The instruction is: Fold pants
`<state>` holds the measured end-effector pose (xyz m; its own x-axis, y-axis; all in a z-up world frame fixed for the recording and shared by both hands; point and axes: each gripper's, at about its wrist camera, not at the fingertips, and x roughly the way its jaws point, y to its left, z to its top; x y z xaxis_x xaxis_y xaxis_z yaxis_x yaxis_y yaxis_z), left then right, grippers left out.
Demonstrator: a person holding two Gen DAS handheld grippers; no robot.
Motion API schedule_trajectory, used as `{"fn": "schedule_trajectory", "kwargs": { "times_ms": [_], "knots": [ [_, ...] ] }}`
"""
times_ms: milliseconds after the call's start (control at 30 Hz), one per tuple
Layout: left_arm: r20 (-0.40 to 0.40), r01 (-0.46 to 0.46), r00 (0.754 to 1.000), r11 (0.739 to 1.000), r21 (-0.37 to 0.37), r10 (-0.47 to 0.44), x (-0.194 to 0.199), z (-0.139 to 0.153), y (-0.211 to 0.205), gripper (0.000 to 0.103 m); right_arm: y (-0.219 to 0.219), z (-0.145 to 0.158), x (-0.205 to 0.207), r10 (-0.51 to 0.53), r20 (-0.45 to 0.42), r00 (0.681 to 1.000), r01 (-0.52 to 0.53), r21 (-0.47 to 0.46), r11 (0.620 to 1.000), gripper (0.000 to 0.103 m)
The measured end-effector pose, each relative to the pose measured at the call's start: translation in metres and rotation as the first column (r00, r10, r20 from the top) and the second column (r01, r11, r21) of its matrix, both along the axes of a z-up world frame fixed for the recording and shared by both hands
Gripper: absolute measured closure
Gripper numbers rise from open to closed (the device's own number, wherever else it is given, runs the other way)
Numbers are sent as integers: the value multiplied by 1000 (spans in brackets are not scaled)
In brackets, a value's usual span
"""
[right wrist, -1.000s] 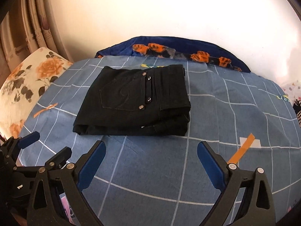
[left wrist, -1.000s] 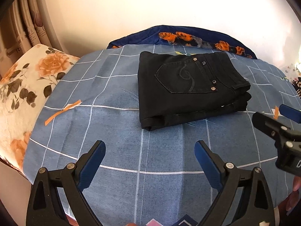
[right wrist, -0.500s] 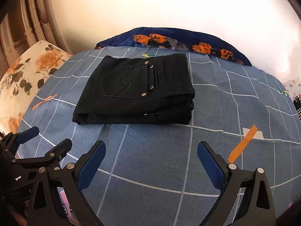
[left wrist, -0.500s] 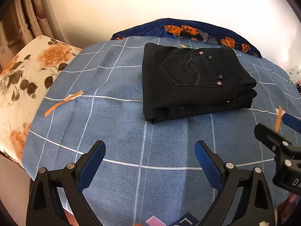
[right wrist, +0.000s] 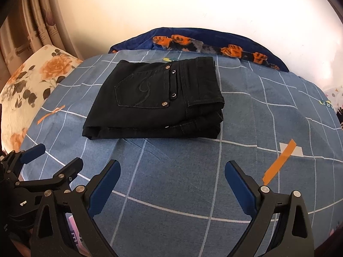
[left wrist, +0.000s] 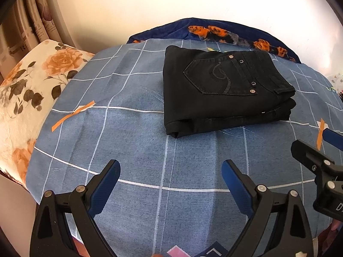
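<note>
Wall (left wrist: 150, 4): pale, plain, fills the top of both views.
Sheet (left wrist: 133, 141): blue with a white grid, covers the bed across the centre and bottom of both views.
Pillow (left wrist: 27, 90): cream with orange roses, left edge of the frame, touching the sheet.
Blanket (right wrist: 193, 40): dark blue with orange flowers, upper centre, behind the sheet.
Pants (left wrist: 223, 90): black, folded into a compact stack, back pocket and rivets facing up; upper centre-right of the left view, upper centre of the right view (right wrist: 158, 100); lying flat on the sheet, apart from both grippers.
Left gripper (left wrist: 170, 184): bottom centre of its own view, above bare sheet; jaws spread wide, gripping nothing. Also visible at lower left of the right view (right wrist: 51, 156).
Right gripper (right wrist: 172, 184): bottom centre of its own view; jaws spread wide, gripping nothing. Partly visible at the right edge of the left view.
Tape strips (right wrist: 278, 165): orange, stuck to the sheet, one left and one right of the pants.
</note>
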<state>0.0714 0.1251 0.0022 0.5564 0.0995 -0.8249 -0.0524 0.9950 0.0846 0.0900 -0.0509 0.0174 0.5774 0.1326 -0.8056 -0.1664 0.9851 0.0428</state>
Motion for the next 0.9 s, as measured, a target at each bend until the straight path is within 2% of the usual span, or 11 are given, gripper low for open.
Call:
{"fn": "schedule_trajectory", "kwargs": {
  "times_ms": [267, 900],
  "knots": [
    [5, 9, 1000, 999, 33, -9, 1, -1, -3, 9, 3, -6, 0, 2, -8, 1000, -2, -1, 1000, 6],
    [-5, 8, 1000, 999, 39, -8, 3, -3, -1, 9, 0, -13, 0, -8, -30, 1000, 8, 13, 1000, 6]
  ]
}}
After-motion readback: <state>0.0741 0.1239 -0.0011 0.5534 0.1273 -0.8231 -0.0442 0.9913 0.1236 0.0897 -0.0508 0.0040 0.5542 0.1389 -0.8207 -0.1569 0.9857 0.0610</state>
